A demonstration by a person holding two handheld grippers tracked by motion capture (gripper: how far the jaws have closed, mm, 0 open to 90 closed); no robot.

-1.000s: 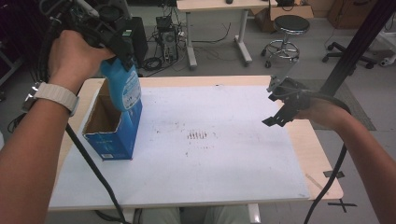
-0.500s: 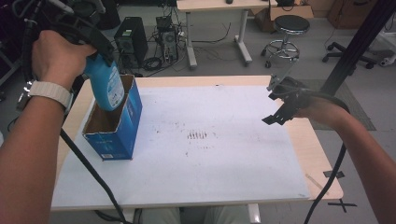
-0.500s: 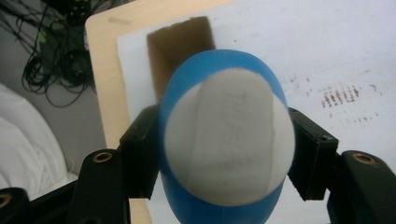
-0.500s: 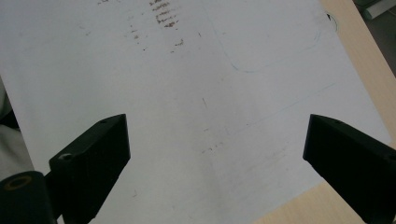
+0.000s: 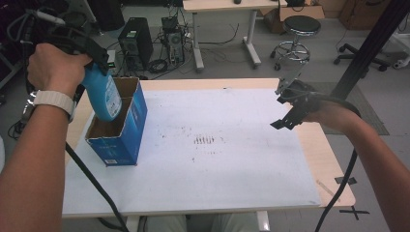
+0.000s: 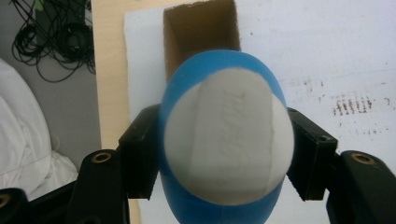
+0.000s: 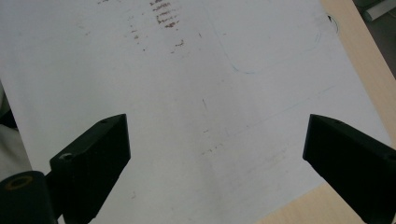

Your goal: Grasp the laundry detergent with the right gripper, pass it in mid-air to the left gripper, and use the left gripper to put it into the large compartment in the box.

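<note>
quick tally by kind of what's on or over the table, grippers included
blue bottle: 1, clamped in the left gripper, its lower end inside the box
blue cardboard box: 1, open top, at the table's left
white mat: 1, stained near its middle
grippers: 2, the right gripper open over the mat
total: 5

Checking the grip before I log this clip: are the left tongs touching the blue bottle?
Touching. In the left gripper view both black jaws of the left tongs press against the sides of the blue bottle.
</note>
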